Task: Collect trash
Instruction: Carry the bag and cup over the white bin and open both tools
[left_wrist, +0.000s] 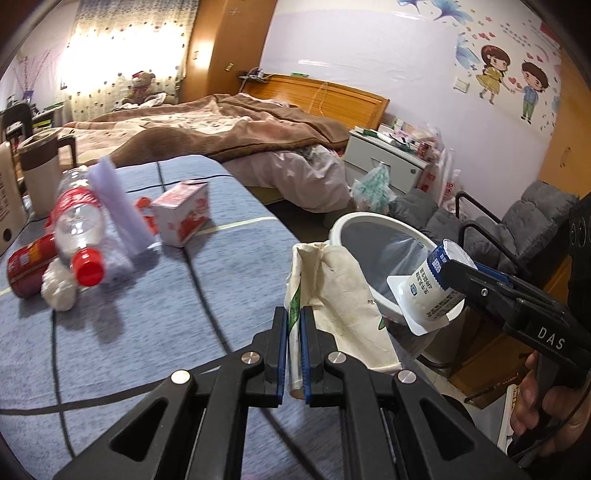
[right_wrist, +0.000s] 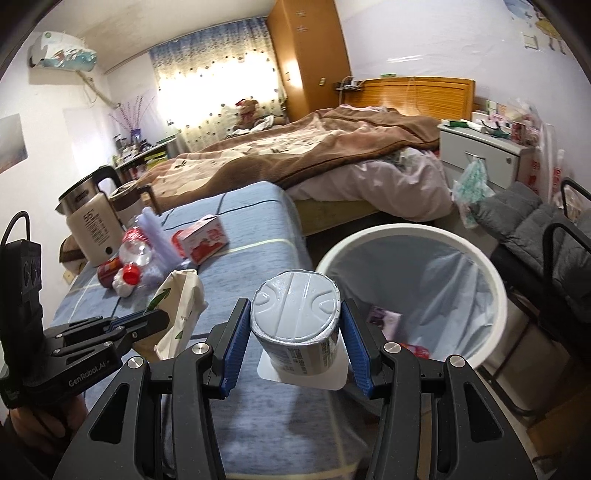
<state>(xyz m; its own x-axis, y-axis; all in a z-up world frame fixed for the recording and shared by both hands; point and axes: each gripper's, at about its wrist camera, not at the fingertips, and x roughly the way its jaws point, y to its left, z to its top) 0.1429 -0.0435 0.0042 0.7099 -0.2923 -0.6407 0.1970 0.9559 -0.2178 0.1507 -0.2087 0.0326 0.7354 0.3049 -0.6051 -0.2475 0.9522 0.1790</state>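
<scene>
The left tongs (left_wrist: 293, 354) pinch a paper bag (left_wrist: 343, 306) and the right tongs (right_wrist: 295, 339) squeeze a cup (right_wrist: 295, 314), both near the bin (right_wrist: 476, 251) at the right, probably so they can drop in.

The print on the white plastic yogurt cup (right_wrist: 295, 325) is too small to read. The lower end of the crumpled cream paper bag (left_wrist: 343, 306) disappears behind black gripper fingers. The red tin can (left_wrist: 26, 267) is half hidden by a clear plastic bottle with a red cap (left_wrist: 79, 236), itself blurred. The pale item deep in the white bin (right_wrist: 491, 295): unclear.
</scene>
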